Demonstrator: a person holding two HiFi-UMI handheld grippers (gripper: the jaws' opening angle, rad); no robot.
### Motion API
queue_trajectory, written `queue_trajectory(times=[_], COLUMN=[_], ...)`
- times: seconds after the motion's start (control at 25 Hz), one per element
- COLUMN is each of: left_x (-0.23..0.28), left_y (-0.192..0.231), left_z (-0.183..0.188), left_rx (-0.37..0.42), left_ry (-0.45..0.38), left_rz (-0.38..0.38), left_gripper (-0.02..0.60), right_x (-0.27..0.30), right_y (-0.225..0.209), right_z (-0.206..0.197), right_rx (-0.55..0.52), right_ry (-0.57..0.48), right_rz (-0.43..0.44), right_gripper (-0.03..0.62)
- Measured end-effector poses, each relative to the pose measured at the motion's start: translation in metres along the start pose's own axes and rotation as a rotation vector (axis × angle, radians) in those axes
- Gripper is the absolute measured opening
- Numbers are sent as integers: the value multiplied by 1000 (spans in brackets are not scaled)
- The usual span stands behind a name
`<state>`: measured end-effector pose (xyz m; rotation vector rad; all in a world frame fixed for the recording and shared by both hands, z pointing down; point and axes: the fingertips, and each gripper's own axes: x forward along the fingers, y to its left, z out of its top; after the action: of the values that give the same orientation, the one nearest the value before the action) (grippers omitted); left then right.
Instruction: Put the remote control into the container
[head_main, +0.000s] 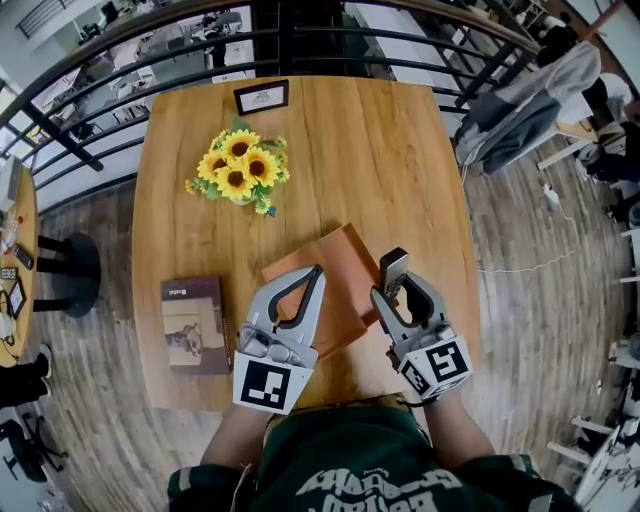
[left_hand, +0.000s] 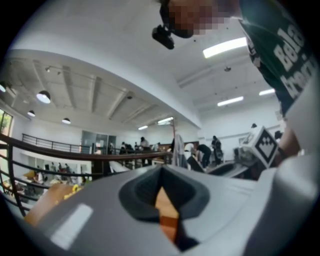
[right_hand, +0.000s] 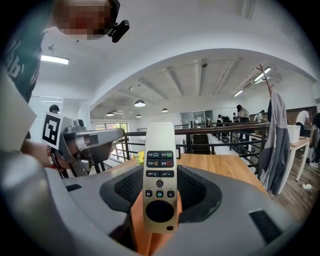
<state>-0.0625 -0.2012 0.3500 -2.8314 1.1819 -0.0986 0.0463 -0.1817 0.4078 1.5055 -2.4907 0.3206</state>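
The remote control (head_main: 393, 268) is a slim pale gold bar with dark buttons, and it stands upright between the jaws of my right gripper (head_main: 398, 292). In the right gripper view the remote control (right_hand: 160, 165) faces the camera, and the right gripper (right_hand: 160, 212) is shut on its lower end. It hangs at the right edge of the container (head_main: 338, 262), a flat orange-brown box on the wooden table (head_main: 400, 150). My left gripper (head_main: 316, 272) rests over the container's left part with its tips together and nothing held. In the left gripper view, the left gripper (left_hand: 162, 172) shows only a sliver of orange through its jaws.
A vase of sunflowers (head_main: 240, 168) stands at the table's middle left, with a small framed card (head_main: 261, 96) behind it. A brown book (head_main: 194, 324) lies at the front left. A black railing (head_main: 300, 40) runs beyond the table. A jacket on a chair (head_main: 525, 110) is at the right.
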Motion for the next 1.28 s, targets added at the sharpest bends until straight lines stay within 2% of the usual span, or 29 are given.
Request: queue_trajectory(times=[0.2,0.48,0.92,1.28], left_x=[16,33,34,39], left_y=[5,1,-4,-11], left_z=[-13,-19,-27,-32], left_rx=[5,11,29,19], left_ry=[4,14,59,66], left_rz=[-30,-25,21,42], left_gripper=[-2,-2,-2,-2], right_x=[14,19,21,27], right_y=[-4,-15,-20,-21], right_z=[-12,-15,-26,-47], right_rx=[11,19,25,-8], right_ry=[36,41,60,140], right_rz=[-9,7,50,63], right_gripper=[216,216,216,216])
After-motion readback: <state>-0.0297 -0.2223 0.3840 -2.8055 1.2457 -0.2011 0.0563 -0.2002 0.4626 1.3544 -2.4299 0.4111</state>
